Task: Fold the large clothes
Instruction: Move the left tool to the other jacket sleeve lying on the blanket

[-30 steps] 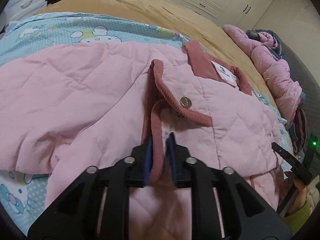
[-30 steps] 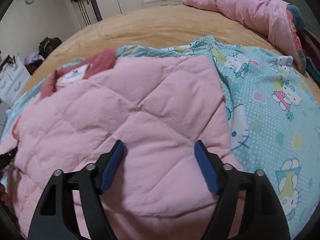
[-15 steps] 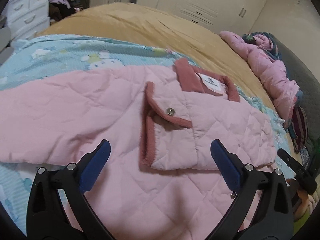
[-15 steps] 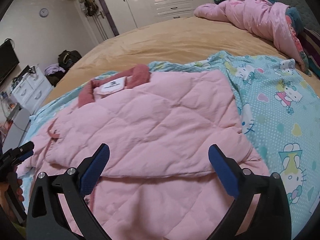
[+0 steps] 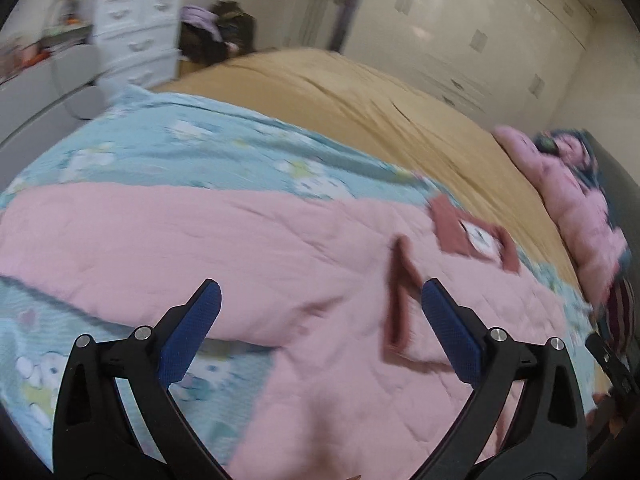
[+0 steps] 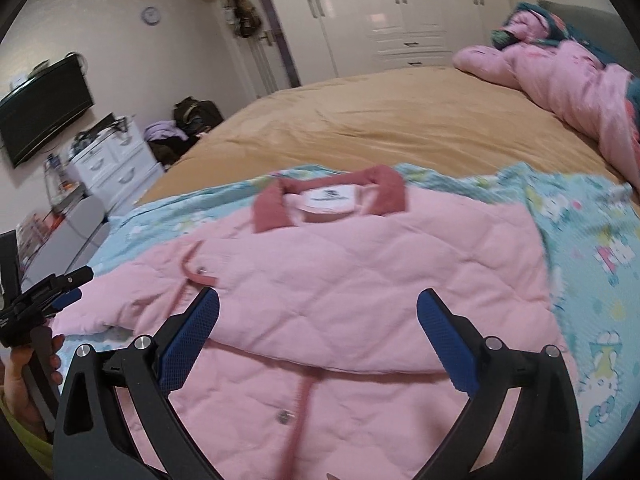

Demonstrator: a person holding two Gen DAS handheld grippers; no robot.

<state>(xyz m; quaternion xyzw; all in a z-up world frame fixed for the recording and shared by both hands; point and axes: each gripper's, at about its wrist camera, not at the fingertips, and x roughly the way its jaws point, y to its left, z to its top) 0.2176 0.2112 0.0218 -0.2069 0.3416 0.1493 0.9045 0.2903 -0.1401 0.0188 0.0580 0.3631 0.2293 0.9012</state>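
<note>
A pink quilted jacket [image 6: 360,280] with a dark-pink collar [image 6: 276,208] and a white label lies on a blue cartoon-print blanket [image 6: 592,248], its front panels folded in. In the left wrist view the jacket [image 5: 200,240] spreads wide, one sleeve reaching left. My left gripper [image 5: 320,324] is open and empty above the jacket's lower part; it also shows at the left edge of the right wrist view [image 6: 48,300]. My right gripper [image 6: 318,328] is open and empty above the jacket's hem.
The blanket lies on a bed with a tan cover [image 6: 380,120]. A pink duvet [image 6: 580,80] is heaped at the far right. White drawers [image 6: 112,160], a wall TV [image 6: 44,108] and wardrobes [image 6: 400,12] stand beyond the bed.
My left gripper let go of the jacket's dark-pink edge, opened, pulled back and swung left. My right gripper opened wider and pulled back from the jacket.
</note>
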